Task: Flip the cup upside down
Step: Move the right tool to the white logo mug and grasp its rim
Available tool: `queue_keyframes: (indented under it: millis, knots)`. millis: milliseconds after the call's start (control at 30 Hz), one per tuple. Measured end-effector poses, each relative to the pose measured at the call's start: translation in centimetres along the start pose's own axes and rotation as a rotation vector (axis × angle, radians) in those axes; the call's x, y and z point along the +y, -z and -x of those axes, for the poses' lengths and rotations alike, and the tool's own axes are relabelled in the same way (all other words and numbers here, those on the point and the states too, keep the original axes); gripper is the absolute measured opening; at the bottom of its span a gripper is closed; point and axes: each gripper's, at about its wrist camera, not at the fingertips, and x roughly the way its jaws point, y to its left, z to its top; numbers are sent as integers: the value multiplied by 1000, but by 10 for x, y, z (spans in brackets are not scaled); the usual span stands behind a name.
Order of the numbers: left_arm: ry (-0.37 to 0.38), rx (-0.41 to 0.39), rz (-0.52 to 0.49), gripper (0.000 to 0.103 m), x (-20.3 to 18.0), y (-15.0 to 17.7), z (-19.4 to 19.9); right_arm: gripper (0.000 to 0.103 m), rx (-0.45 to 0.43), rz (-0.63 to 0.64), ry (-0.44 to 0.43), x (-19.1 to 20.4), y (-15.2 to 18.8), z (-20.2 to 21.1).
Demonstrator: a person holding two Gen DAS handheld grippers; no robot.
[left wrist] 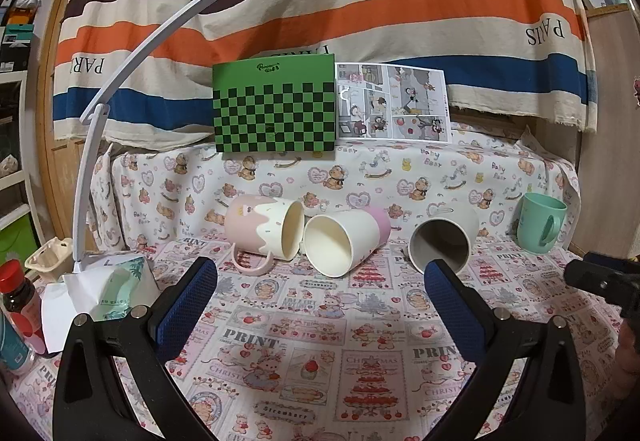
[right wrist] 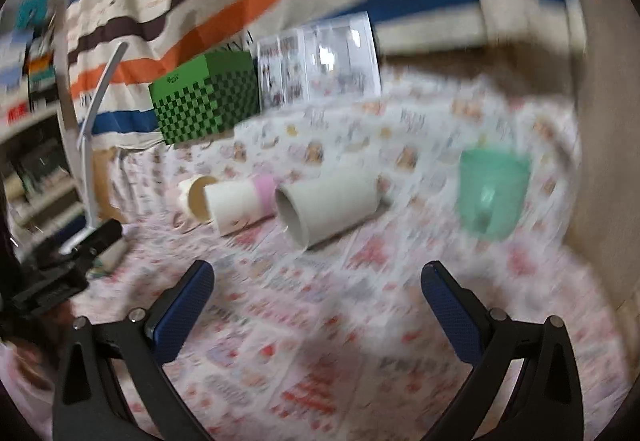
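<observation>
Printed tablecloth (left wrist: 304, 321) bears four cups: three tipped over, one green mug (left wrist: 541, 224) upright; both grippers' jaws apart.

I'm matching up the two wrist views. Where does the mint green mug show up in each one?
Left wrist view: the mint green mug stands upright at the far right, handle toward the camera.
Right wrist view: the mint green mug, blurred, is right of centre, beyond the right finger.
Shared landmark: the green checkered box at the back of the table.
</observation>
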Motion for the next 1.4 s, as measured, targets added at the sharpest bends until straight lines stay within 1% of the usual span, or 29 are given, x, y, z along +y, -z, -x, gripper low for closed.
queue_keyframes:
  millis: [133, 200, 267, 300, 367, 400, 433, 467, 500, 533, 600, 667, 733, 800, 867, 967, 1033, 1100, 1133, 1167, 1200, 1233, 1300, 1333, 1400]
  knots:
    - [8, 0, -13, 103, -3, 0, 0, 103, 30, -74, -6, -10, 0, -1]
    - [2, 4, -11, 103, -2, 0, -1, 103, 42, -93, 15, -12, -5, 0]
    - [-8, 8, -3, 103, -1, 0, -2, 103, 15, -156, 43, -18, -12, 3]
    - [-10, 10, 0, 103, -1, 0, -3, 103, 19, -190, 59, -20, -18, 3]
    - [-14, 12, 1, 103, -1, 0, -3, 103, 67, -255, 80, -25, -31, -3]
    - [-14, 11, 0, 103, -1, 0, -3, 103, 106, -272, 107, -27, -39, -10]
    - [-14, 11, 1, 103, -1, 0, -3, 103, 180, -268, 171, -28, -50, -23]
    - [-15, 12, 1, 103, -1, 0, -3, 103, 244, -279, 206, -31, -57, -35]
    - [-17, 11, 3, 103, -1, 0, -3, 103, 289, -321, 191, -36, -62, -46]
    - [-18, 10, 5, 103, 0, 0, -3, 103, 324, -389, 136, -43, -68, -58]
    - [-18, 6, 4, 103, 0, 0, -3, 103, 375, -509, 109, -54, -75, -77]
    - [-18, 4, 0, 103, -1, 0, -2, 103, 386, -632, 58, -62, -83, -98]
    - [-20, 4, -2, 103, -1, 0, -2, 103, 396, -685, 65, -62, -90, -115]
    - [-24, 11, 1, 103, -1, 0, -4, 103, 399, -698, 101, -56, -95, -133]
    - [-20, 13, 5, 103, 0, 0, -3, 103, 430, -691, 137, -50, -99, -155]
    - [-23, 20, 4, 103, 0, 0, -5, 103, 520, -711, 140, -46, -98, -194]
    - [-21, 30, 8, 103, 1, 1, -7, 103, 539, -731, 158, -46, -97, -207]
    - [-24, 39, 12, 103, 2, 1, -9, 102, 541, -741, 154, -46, -98, -215]
    - [-23, 42, 12, 103, 2, 1, -9, 100, 539, -739, 159, -46, -98, -219]
    - [-23, 44, 10, 103, 2, 1, -10, 90, 544, -742, 161, -47, -97, -221]
    - [-23, 44, 9, 103, 1, 1, -9, 81, 545, -751, 137, -47, -97, -223]
    - [-23, 42, 8, 103, 1, 1, -9, 81, 553, -764, 115, -47, -97, -224]
    - [-22, 36, 6, 103, 1, 1, -8, 81, 570, -781, 102, -46, -96, -224]
    - [-21, 34, 4, 103, 1, 1, -8, 80, 569, -780, 74, -44, -98, -221]
    - [-21, 33, 2, 103, 0, 1, -8, 80, 540, -722, 17, -36, -110, -207]
